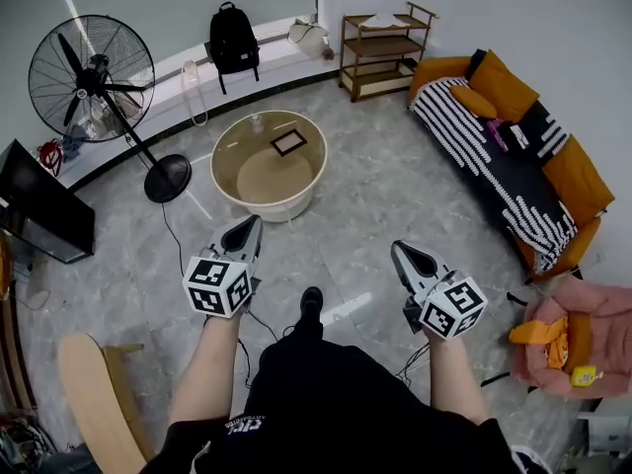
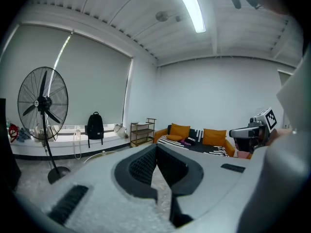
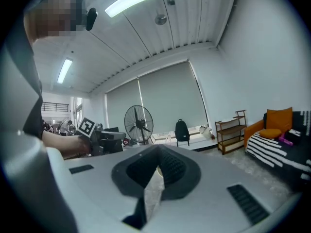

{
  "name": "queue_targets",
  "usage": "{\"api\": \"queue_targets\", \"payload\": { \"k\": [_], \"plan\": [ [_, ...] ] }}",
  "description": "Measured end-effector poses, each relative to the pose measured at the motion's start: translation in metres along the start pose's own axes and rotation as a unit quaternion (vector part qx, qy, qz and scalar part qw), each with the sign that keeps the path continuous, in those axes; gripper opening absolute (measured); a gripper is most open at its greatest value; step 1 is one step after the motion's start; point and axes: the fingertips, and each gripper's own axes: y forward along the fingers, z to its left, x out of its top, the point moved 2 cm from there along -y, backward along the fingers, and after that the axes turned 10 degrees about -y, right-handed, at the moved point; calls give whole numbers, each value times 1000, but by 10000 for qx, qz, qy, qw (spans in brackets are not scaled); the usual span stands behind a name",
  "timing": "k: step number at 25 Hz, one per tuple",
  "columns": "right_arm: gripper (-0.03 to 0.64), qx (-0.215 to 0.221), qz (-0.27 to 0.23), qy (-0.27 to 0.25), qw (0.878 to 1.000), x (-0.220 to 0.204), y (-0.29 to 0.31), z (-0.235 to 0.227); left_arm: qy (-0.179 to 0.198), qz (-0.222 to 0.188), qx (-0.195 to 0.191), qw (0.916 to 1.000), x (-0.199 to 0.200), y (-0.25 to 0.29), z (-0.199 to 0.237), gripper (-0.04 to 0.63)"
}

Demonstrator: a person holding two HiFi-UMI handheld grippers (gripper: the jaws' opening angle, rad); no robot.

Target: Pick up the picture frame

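One picture frame (image 1: 288, 143) lies well beyond left tongs (image 1: 254, 223) and right tongs (image 1: 398, 249).

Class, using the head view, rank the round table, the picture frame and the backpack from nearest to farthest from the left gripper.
1. The round table, directly ahead of the left gripper.
2. The picture frame, lying on the far half of the table top.
3. The backpack, beyond the table by the far wall.
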Motion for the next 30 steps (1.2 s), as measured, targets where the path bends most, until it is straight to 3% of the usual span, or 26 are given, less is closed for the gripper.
{"api": "queue_targets", "payload": {
  "k": [6, 15, 24, 30],
  "plan": [
    [5, -94, 277, 83, 9995, -7, 60, -43, -53, 123, -247, 9996, 11, 71, 31, 9],
    [5, 79, 812, -34, 9967, -1, 170, -83, -254, 98, -195, 9994, 47, 150, 122, 9],
    [5, 182, 578, -34, 9982, 28, 240, -99, -512, 83, -75, 9986, 61, 178, 181, 9],
    [5, 324, 670, 71, 9972, 21, 259, -106, -467, 65, -48, 9989, 68, 184, 185, 9]
  ]
}}
